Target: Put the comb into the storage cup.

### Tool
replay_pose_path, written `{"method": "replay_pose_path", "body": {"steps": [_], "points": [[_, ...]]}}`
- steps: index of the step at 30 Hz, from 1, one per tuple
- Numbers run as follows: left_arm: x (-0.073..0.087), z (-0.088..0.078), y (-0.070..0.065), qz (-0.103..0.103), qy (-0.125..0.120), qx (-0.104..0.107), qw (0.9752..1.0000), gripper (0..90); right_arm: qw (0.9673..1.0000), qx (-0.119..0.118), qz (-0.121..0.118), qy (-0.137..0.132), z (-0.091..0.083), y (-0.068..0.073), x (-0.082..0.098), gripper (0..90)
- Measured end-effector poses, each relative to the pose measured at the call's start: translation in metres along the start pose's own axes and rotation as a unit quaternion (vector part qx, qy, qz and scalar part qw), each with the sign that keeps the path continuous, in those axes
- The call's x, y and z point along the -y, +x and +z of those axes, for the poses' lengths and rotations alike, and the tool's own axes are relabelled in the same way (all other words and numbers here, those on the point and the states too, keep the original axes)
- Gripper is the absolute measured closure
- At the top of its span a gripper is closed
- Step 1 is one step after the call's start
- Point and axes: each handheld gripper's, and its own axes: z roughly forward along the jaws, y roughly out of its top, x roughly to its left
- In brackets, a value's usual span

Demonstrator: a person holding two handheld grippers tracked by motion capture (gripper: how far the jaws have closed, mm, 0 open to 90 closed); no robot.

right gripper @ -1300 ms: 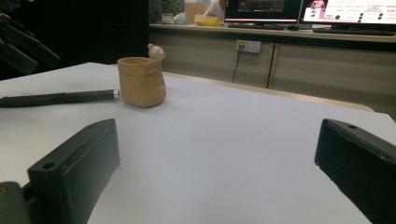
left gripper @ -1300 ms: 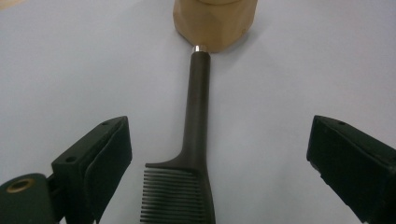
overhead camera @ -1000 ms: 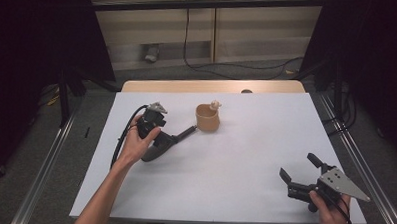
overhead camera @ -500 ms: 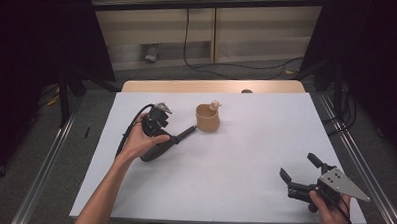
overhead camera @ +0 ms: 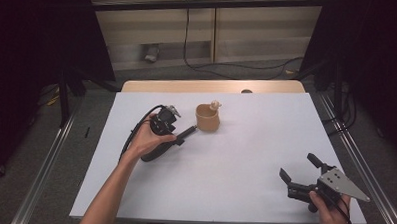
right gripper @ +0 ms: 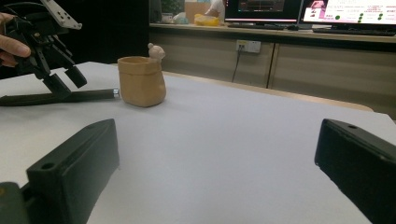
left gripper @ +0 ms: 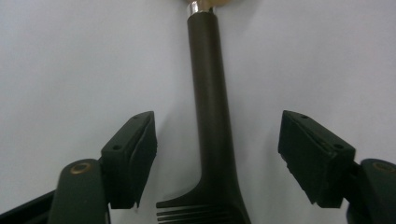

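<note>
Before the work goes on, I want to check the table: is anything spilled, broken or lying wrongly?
Nothing looks spilled or damaged. The tan pot stands upright on the white table. The dark tool lies flat with its tip by the pot; it sits between the open jaws of the left claw, which have just been closing around it.

Your table [overhead camera: 243, 193] and what lies on it

You have a white-topped table with a strip of bare wood along its far edge. A tan pot [overhead camera: 207, 118] with a small figure on its rim stands left of centre toward the back; a dark tool handle [left gripper: 212, 116] lies flat, its metal-ringed end just beside the pot.
</note>
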Motion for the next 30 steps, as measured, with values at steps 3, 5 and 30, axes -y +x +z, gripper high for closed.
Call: {"method": "replay_pose_path", "body": {"steps": [3,5,30], "points": [[0.0010,0.0003,0.0035,0.007,0.015,-0.001,0.9999,33.5,1.0000,0.000,0.000,0.000,0.0001,-0.0002,0.0001,0.0],[0.0009,0.0004,0.0033,0.006,0.019,0.002,0.9998,37.2,1.0000,0.000,0.000,0.000,0.0004,-0.0001,0.0001,0.0],[-0.0060,0.0078,-0.0032,0.011,0.066,-0.021,0.9975,60.2,1.0000,-0.005,0.001,0.003,0.0012,0.0005,0.0004,0.0]]}}
